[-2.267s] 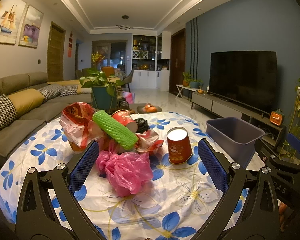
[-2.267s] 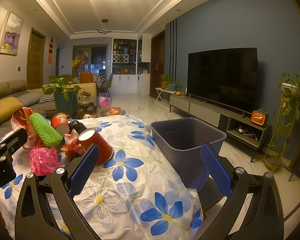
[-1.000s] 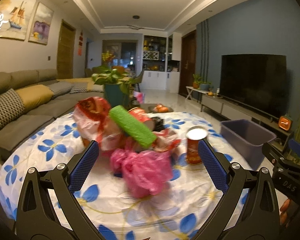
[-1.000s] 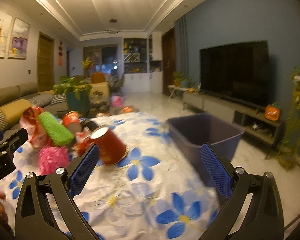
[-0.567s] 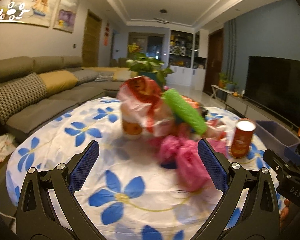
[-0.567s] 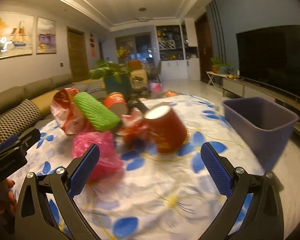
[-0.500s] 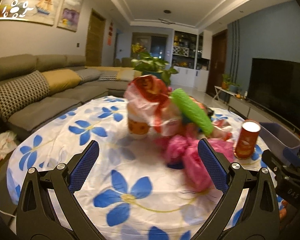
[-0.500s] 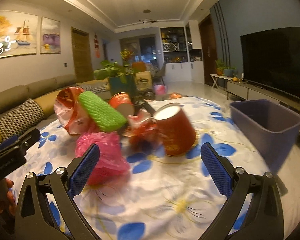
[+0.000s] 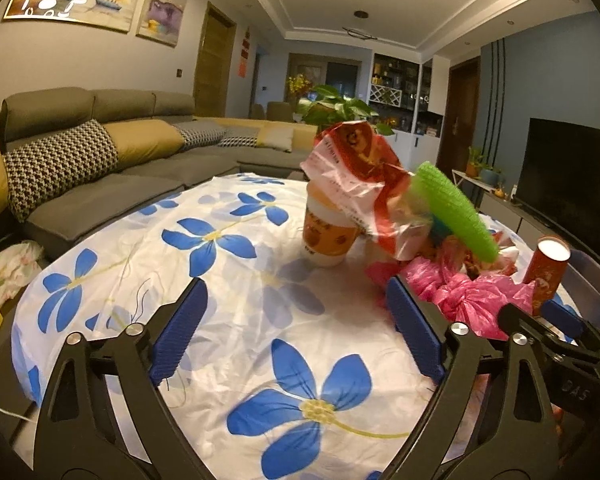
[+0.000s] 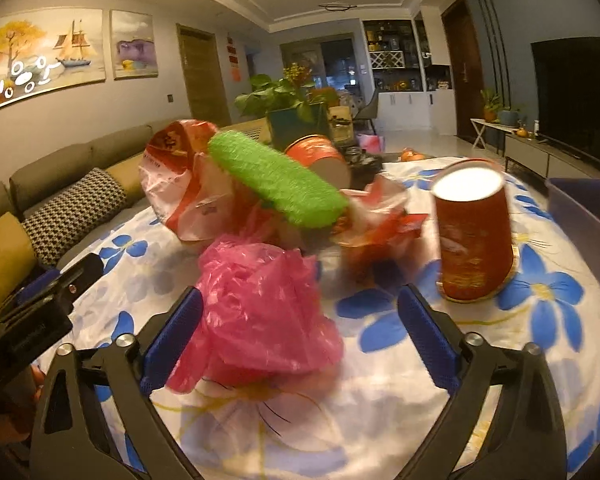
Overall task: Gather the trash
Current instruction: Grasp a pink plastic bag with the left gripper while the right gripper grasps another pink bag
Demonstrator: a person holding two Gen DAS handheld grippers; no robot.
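Floral-clothed worktop (image 10: 380,408): my right gripper (image 10: 300,332) gapes around the pink bag (image 10: 259,312) at centre; left gripper (image 9: 297,330) spread, idle.

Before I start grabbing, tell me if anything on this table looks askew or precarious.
The green foam mesh sleeve lies tilted atop the crumpled red-and-white plastic bags, apparently just propped there. The red paper cup stands upside down, leaning slightly. Nothing looks spilled.
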